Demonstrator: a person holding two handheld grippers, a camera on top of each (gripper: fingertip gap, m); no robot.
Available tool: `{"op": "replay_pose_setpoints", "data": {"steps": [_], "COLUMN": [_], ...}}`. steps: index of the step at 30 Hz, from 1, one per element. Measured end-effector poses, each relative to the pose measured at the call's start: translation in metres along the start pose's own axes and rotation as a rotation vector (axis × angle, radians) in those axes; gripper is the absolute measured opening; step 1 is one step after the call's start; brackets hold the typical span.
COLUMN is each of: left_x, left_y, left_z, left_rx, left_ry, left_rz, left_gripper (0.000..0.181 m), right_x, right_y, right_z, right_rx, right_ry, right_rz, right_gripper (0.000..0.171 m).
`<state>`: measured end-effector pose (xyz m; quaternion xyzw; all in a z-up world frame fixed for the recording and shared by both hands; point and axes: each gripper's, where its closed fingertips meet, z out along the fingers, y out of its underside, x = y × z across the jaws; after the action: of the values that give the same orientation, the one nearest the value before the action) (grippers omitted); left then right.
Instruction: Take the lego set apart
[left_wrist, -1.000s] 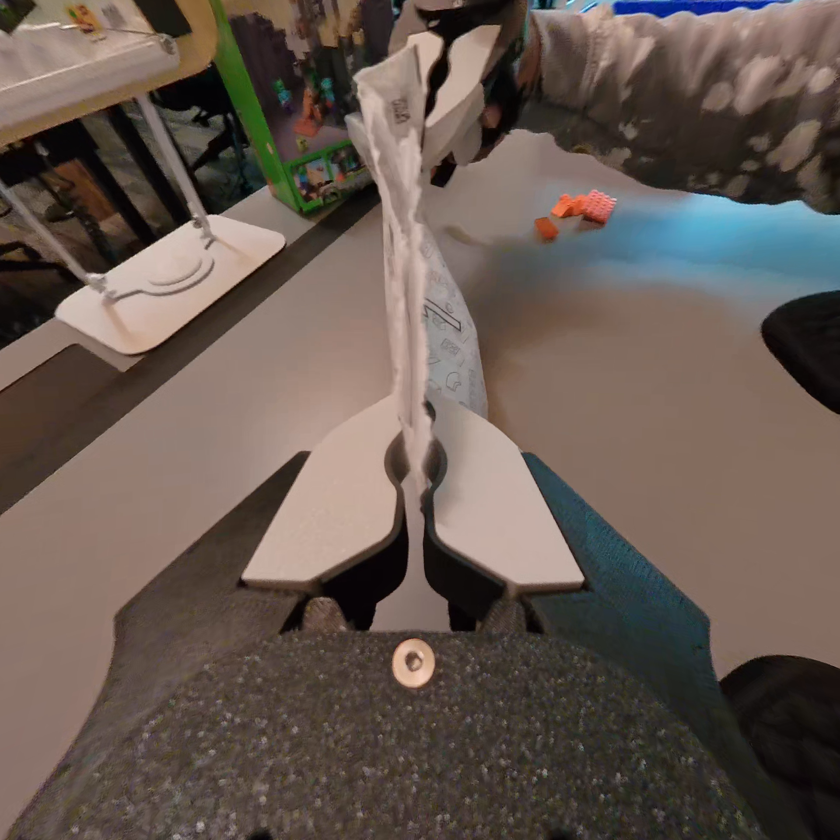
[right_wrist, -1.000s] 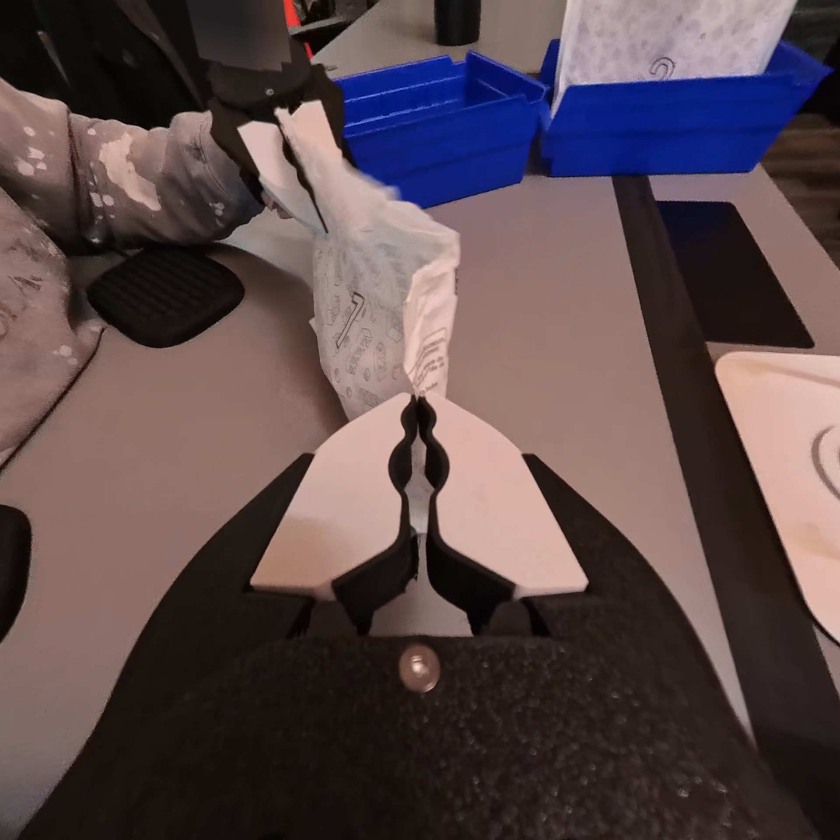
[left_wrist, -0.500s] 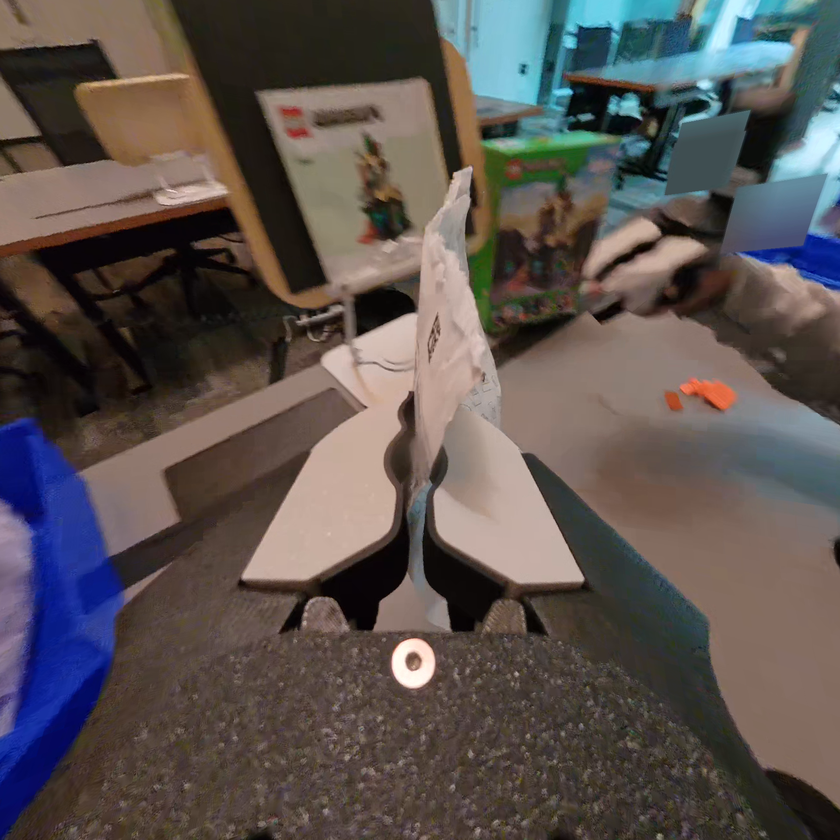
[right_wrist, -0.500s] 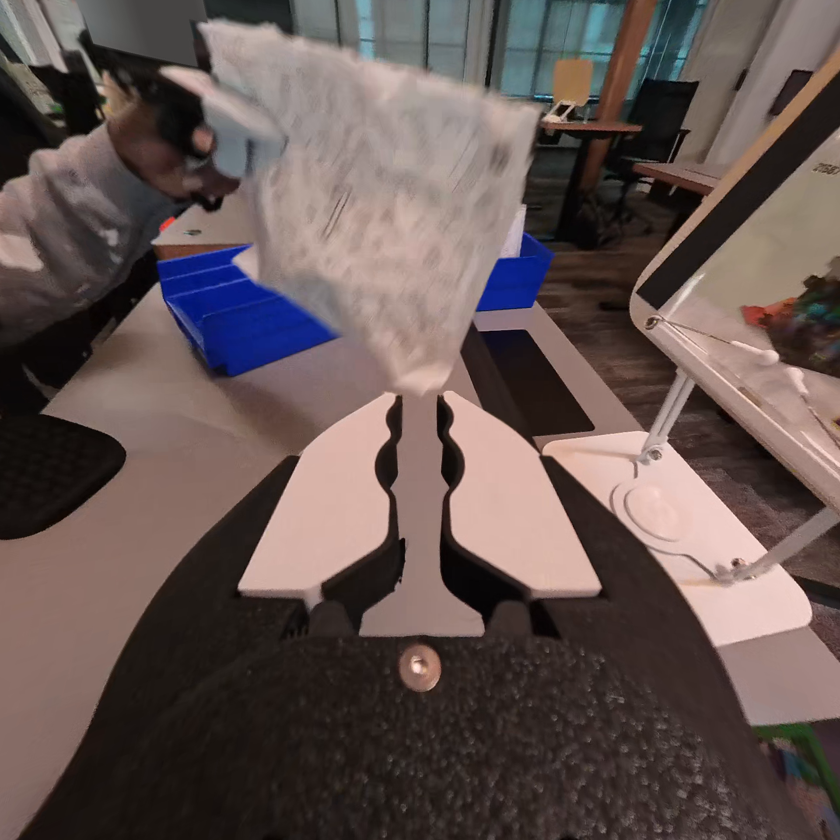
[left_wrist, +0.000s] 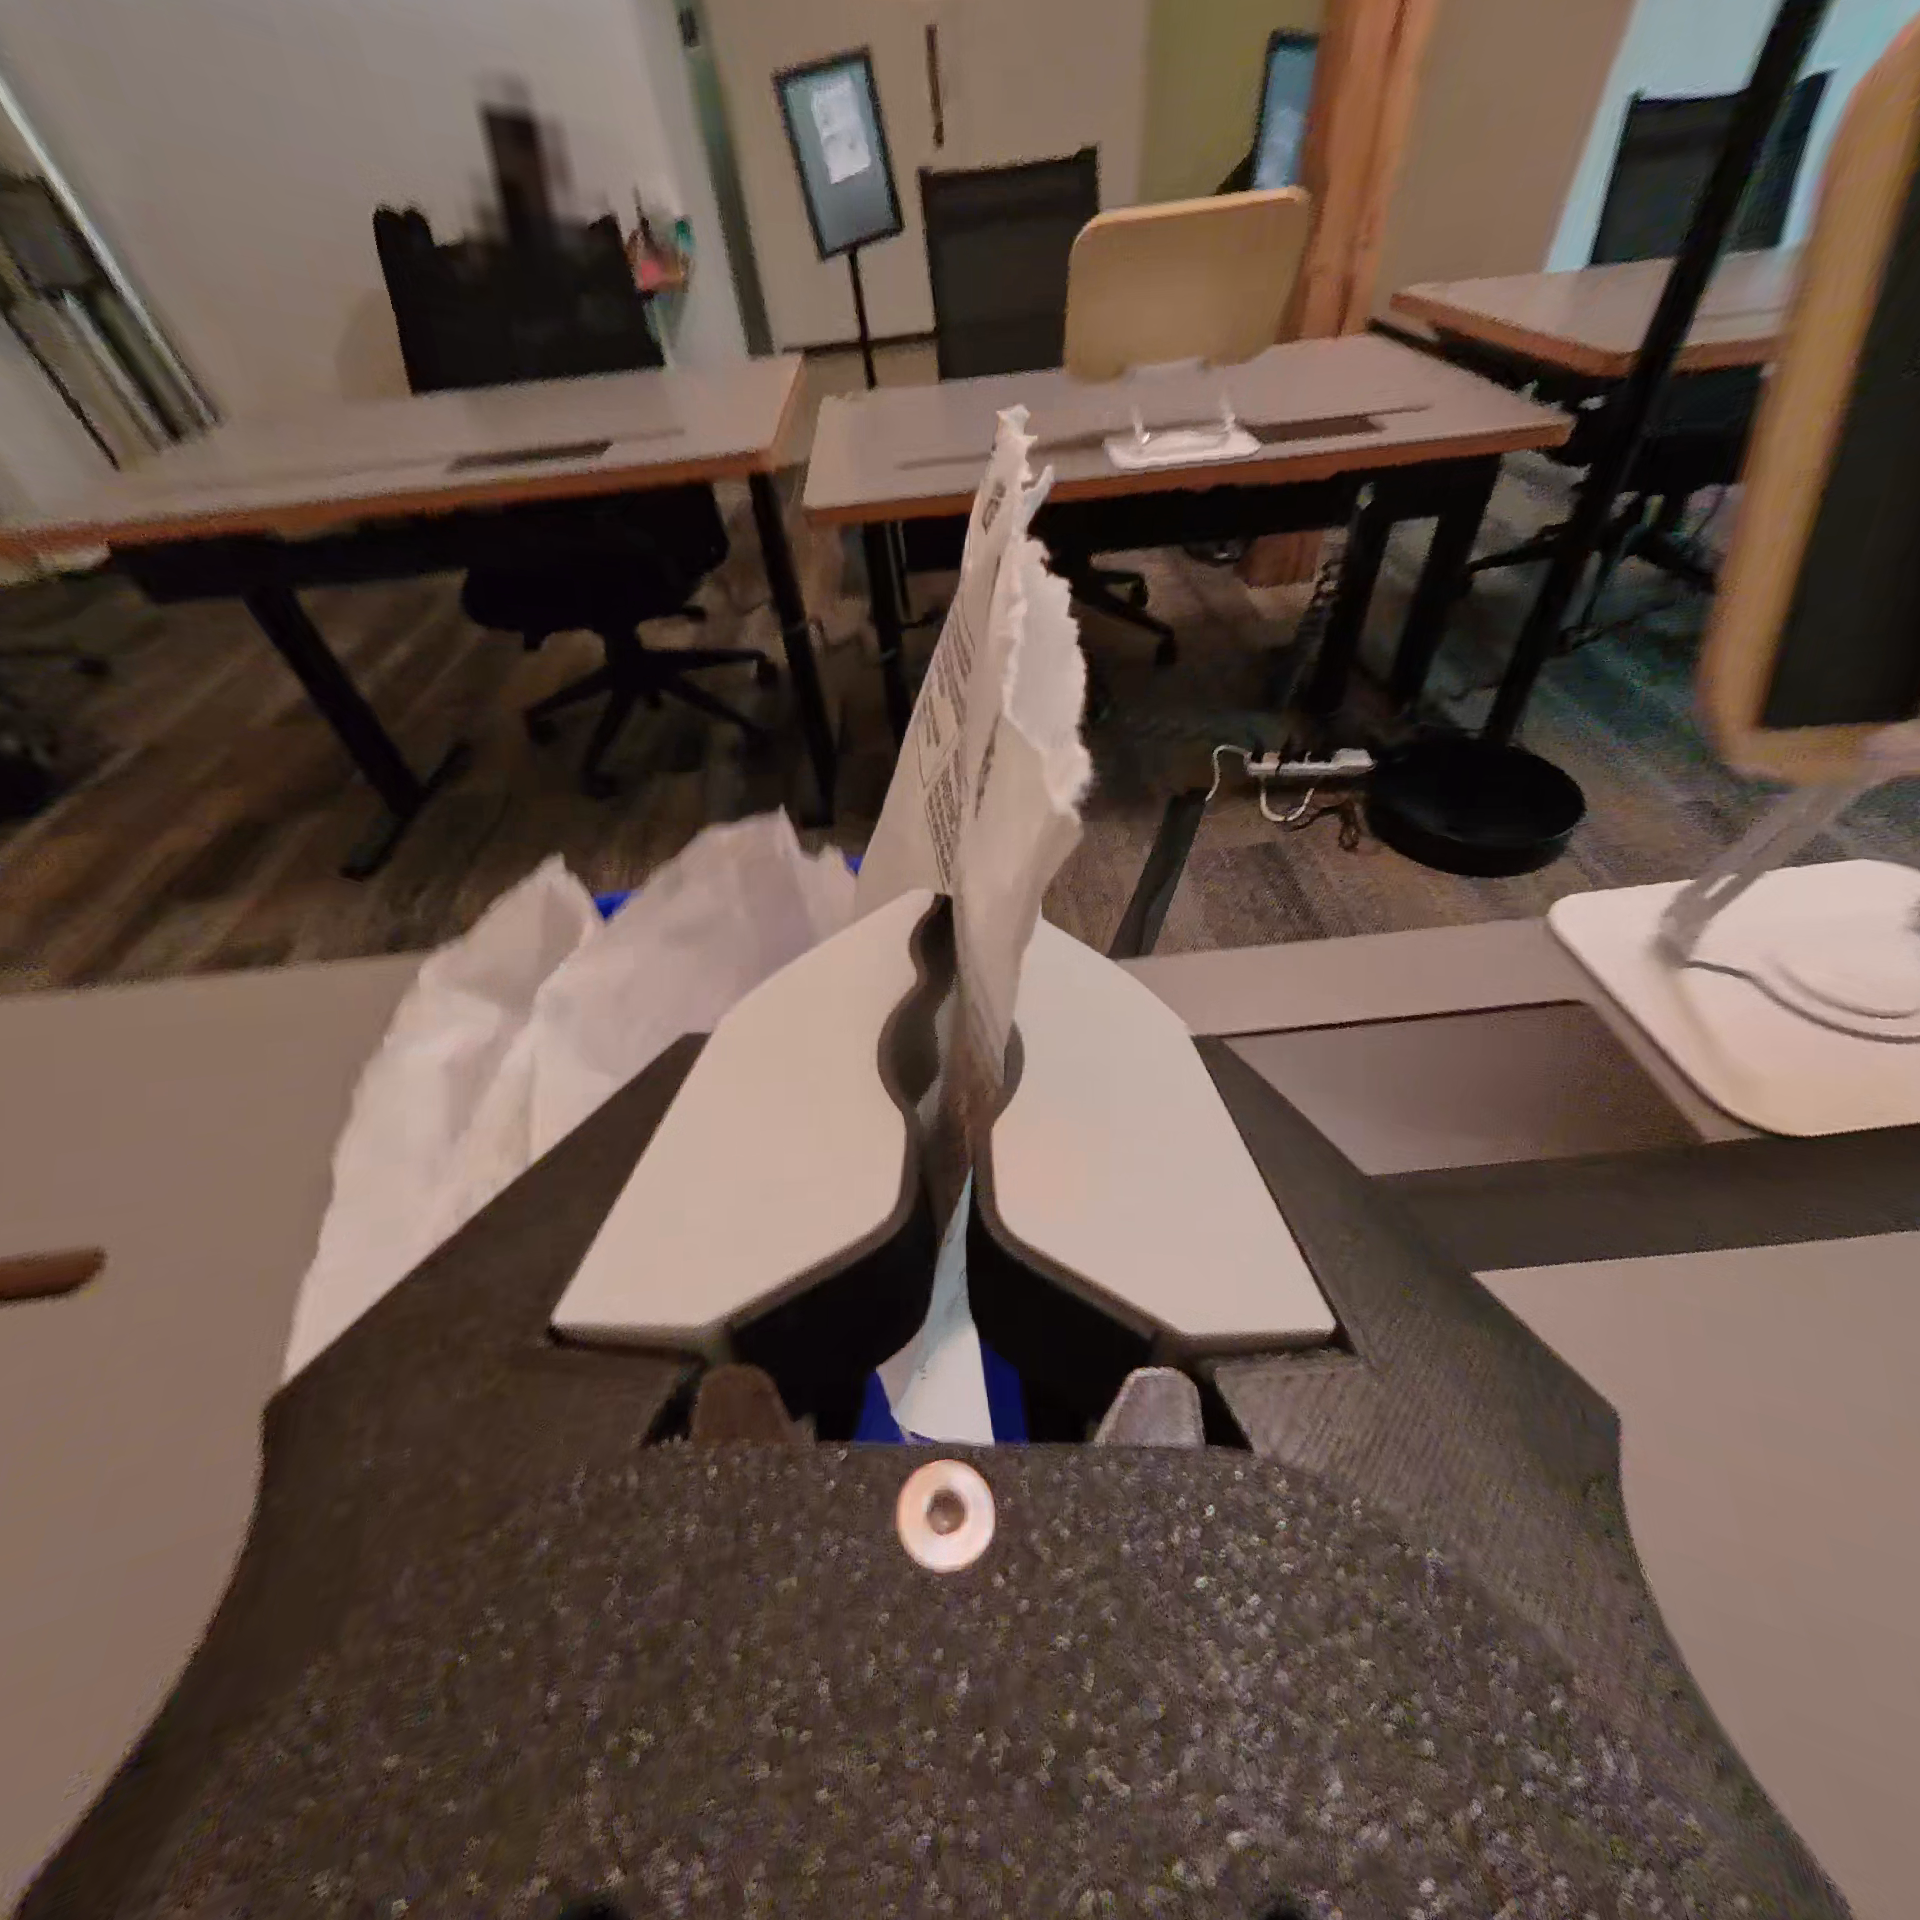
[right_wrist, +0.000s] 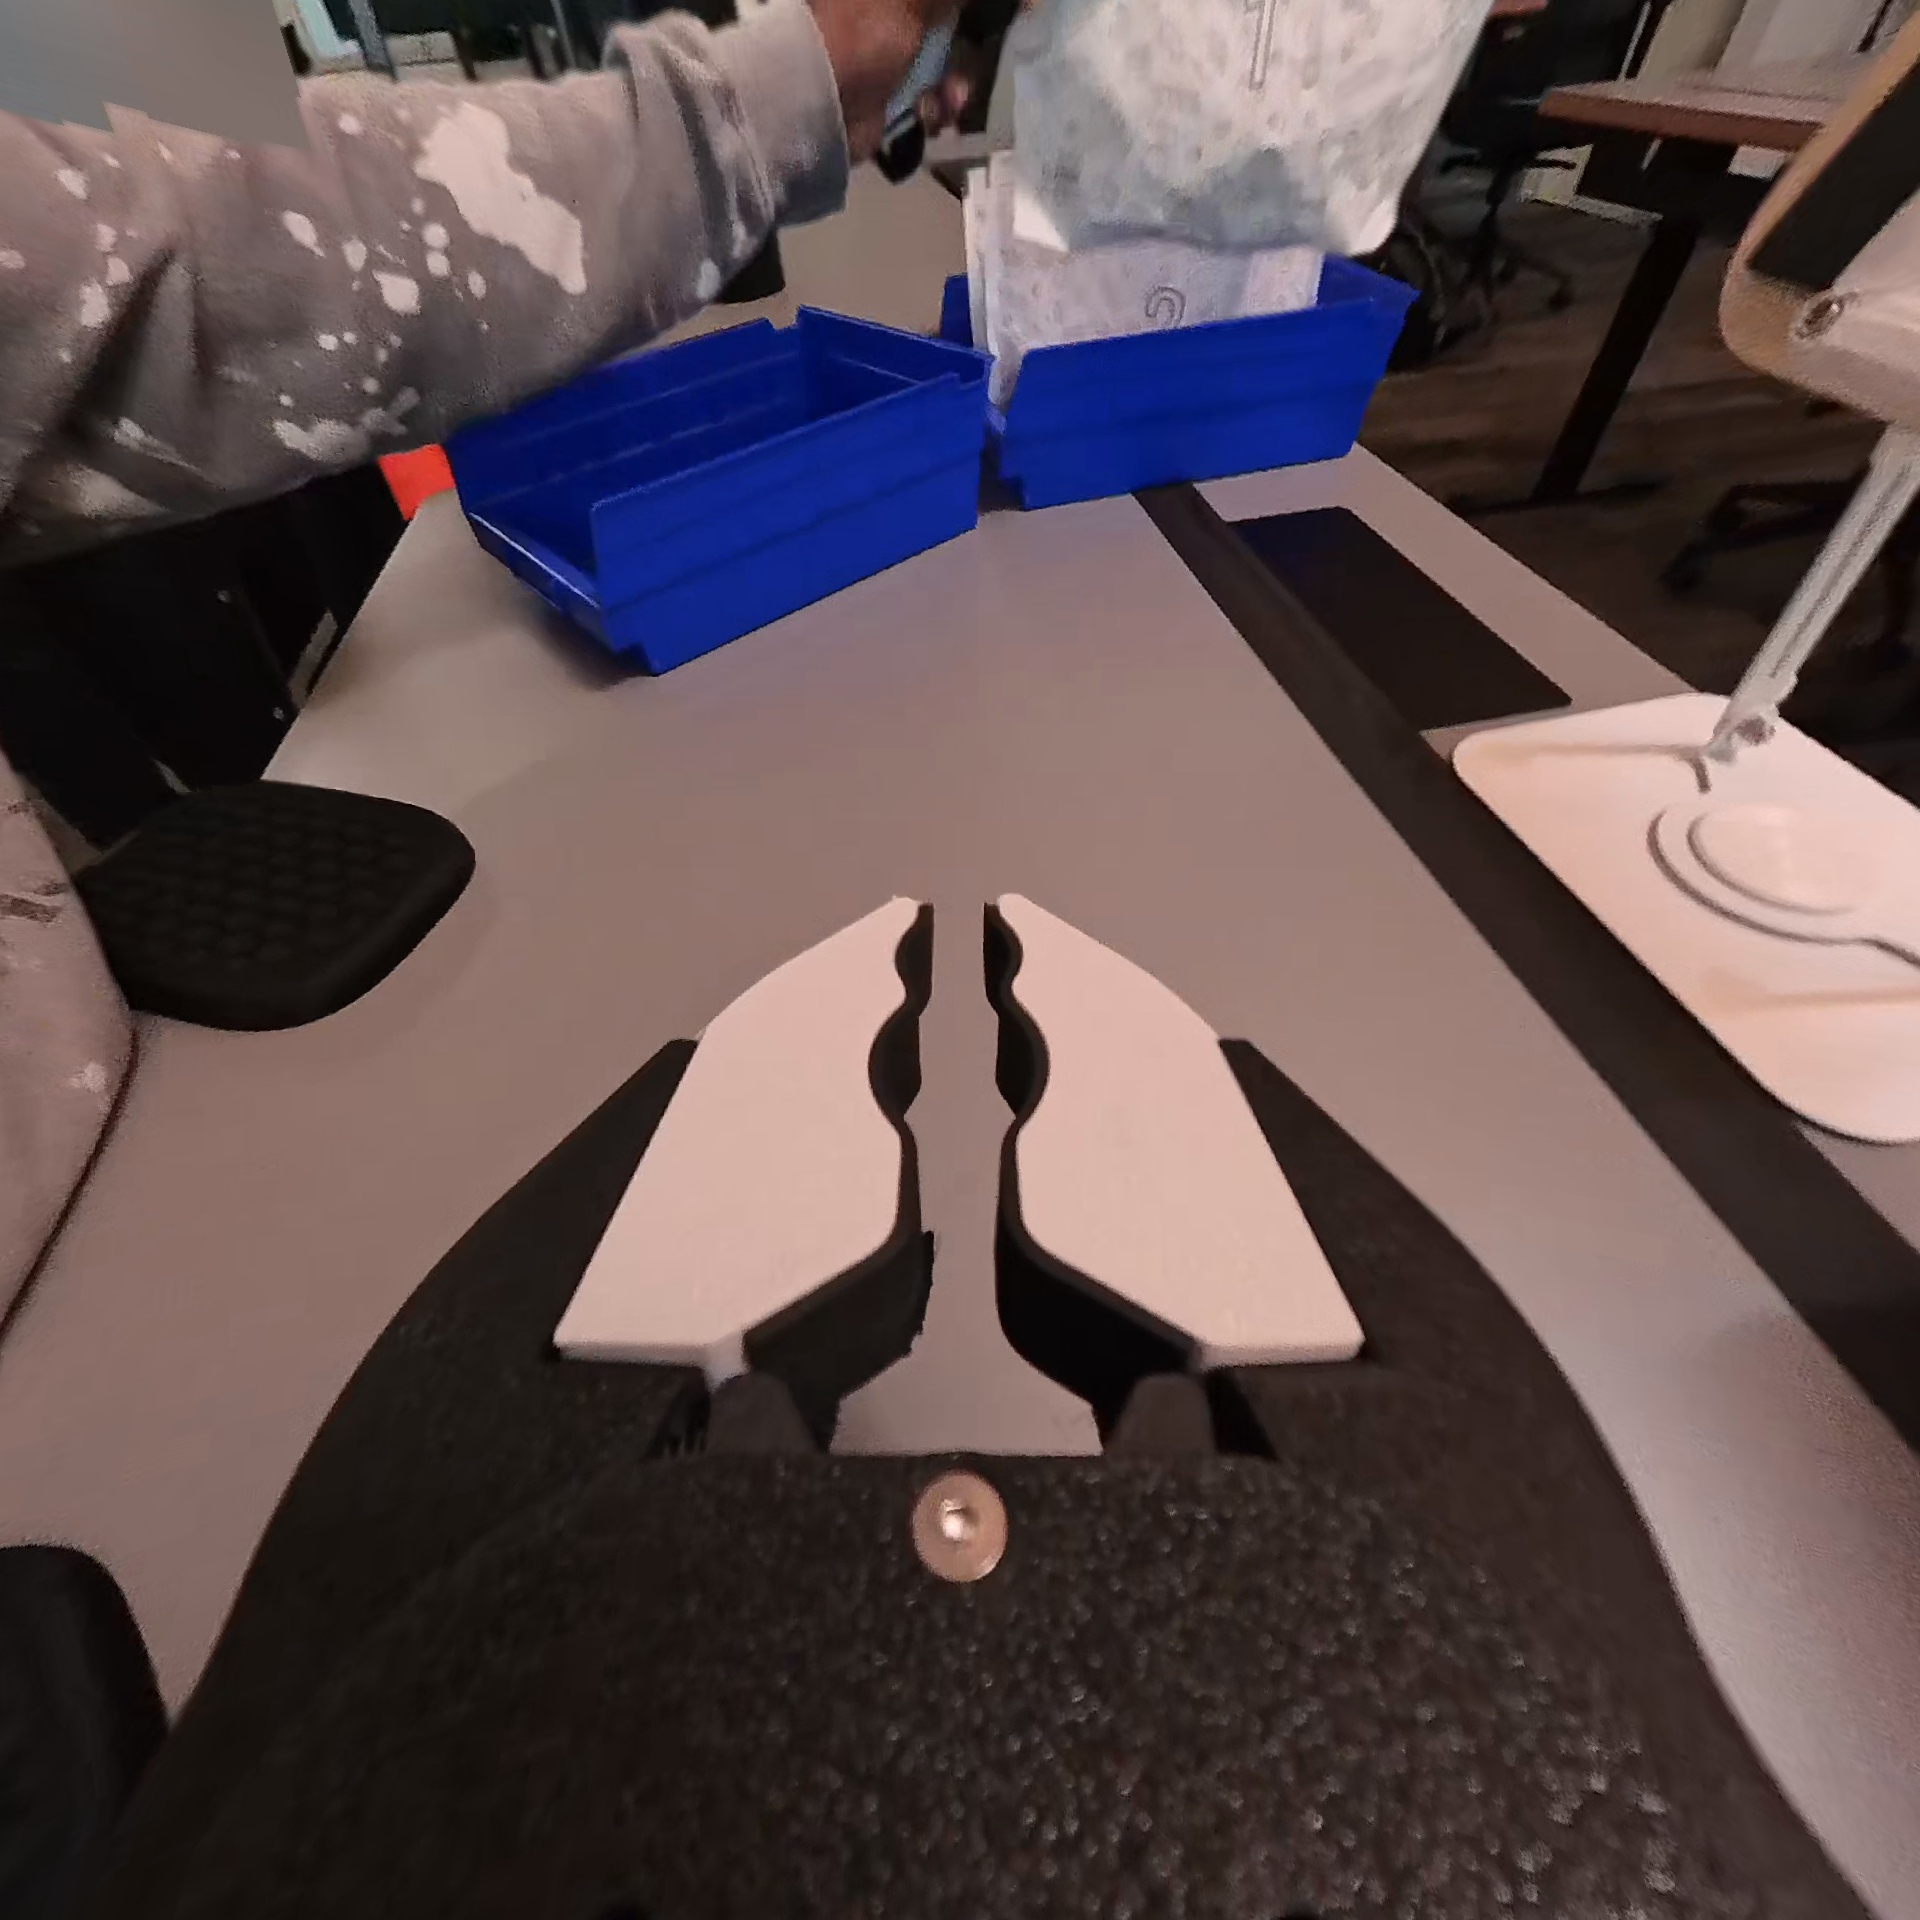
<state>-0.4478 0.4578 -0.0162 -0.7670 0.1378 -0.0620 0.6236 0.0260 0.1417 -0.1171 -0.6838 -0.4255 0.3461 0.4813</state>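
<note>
My left gripper (left_wrist: 971, 920) is shut on a white paper bag (left_wrist: 987, 727) with a torn top edge, which stands upright between the fingers. Under it lie other white bags (left_wrist: 582, 997) in a blue bin, whose blue shows through the gap (left_wrist: 940, 1397). In the right wrist view the held bag (right_wrist: 1195, 114) hangs blurred over the far blue bin (right_wrist: 1195, 405), with a person's hand and sleeve (right_wrist: 364, 249) beside it. My right gripper (right_wrist: 958, 912) is open by a narrow gap and empty above the grey table (right_wrist: 935, 748). No loose bricks show.
An empty blue bin (right_wrist: 727, 509) stands left of the far bin. A white stand base (right_wrist: 1714, 883) lies at the right, also seen in the left wrist view (left_wrist: 1766, 997). A black padded armrest (right_wrist: 270, 904) sits at the left. A dark strip (right_wrist: 1403, 790) runs along the table. Left tips to right tips: about 60 cm.
My right gripper let go of the paper bag and opened. My left gripper carried the bag away from the table middle to above the blue bin of bags.
</note>
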Motion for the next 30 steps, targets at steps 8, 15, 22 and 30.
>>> {"op": "replay_pose_setpoints", "data": {"steps": [8, 15, 22, 30], "left_x": [-0.018, -0.017, -0.108, -0.138], "left_y": [0.133, 0.089, 0.017, 0.114], "left_z": [0.028, -0.003, -0.068, -0.041], "left_rx": [-0.403, -0.288, 0.004, -0.286], "left_ry": [-0.042, 0.051, -0.107, -0.136], "left_rz": [-0.111, -0.149, -0.234, -0.041], "left_gripper": [0.009, 0.043, 0.034, 0.052], "right_x": [0.002, -0.011, -0.018, -0.024], "right_y": [0.025, 0.027, 0.03, 0.031], "right_z": [-0.003, 0.009, 0.002, -0.005], "right_rx": [-0.01, -0.026, -0.01, 0.002], "right_ry": [0.023, -0.014, -0.012, 0.028], "right_rz": [0.085, 0.054, 0.075, 0.084], "right_gripper": [0.007, 0.007, 0.007, 0.006]}}
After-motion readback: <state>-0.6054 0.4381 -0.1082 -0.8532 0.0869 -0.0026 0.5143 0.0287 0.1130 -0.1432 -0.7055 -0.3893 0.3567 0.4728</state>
